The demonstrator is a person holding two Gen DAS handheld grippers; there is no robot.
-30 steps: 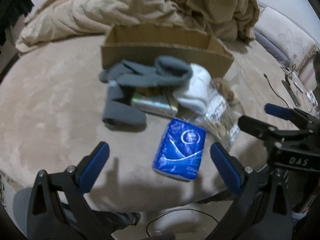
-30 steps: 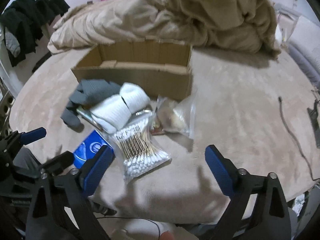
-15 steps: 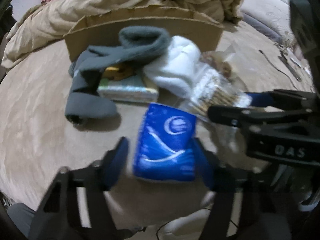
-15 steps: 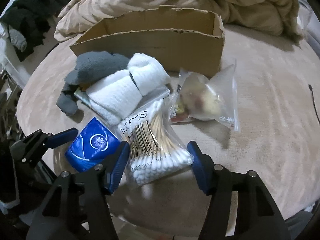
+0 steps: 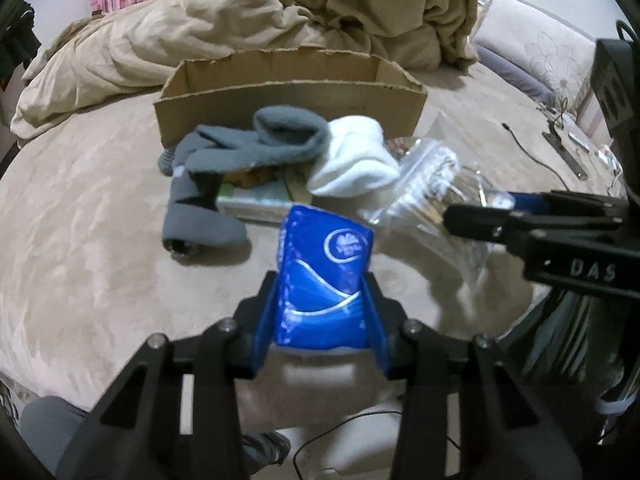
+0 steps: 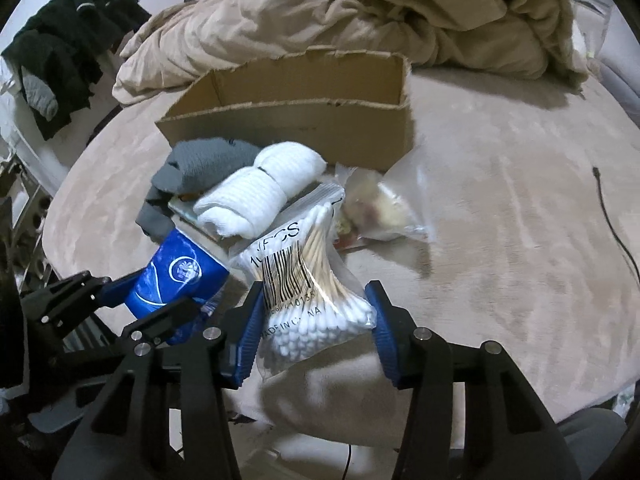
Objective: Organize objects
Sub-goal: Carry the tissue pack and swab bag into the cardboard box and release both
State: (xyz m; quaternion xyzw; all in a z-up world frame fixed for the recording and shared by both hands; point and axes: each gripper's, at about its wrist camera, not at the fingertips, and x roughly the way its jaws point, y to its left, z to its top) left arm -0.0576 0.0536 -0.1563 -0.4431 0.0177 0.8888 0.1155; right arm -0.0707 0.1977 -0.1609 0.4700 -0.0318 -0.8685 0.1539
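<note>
A rumpled beige duvet (image 5: 280, 28) lay heaped at the back of the bed, and in front of it the flat, plush tan bedspread (image 5: 80, 240) carried everything you were sorting. One open brown cardboard box (image 5: 288, 96) stood near the duvet, its long side facing you. Just in front of it sat a small pile: one pair of grey socks (image 5: 240, 156), one rolled pair of white socks (image 5: 352, 160) touching the grey ones, and under both a flat pale packet (image 5: 256, 200) whose print was too blurred to read. One clear zip bag with something brownish inside (image 6: 384, 212) lay beside the box's right end; what it held was hard to tell.

Your left gripper (image 5: 322, 312) pinched one blue plastic pack of tissues (image 5: 324, 276) by its lower half, both blue pads pressed flat against its sides, the pack upright and tilted slightly away from you at the near edge of the bed.

Your right gripper (image 6: 316, 320) squeezed one clear bag of wooden-stemmed cotton swabs (image 6: 312, 280), its pads closed on the bag's lower end so the plastic bulged between them. That bag sat just to the right of the tissue pack, its top reaching the white socks. One thin black cable (image 6: 612, 224) trailed across the bedspread far to the right.
</note>
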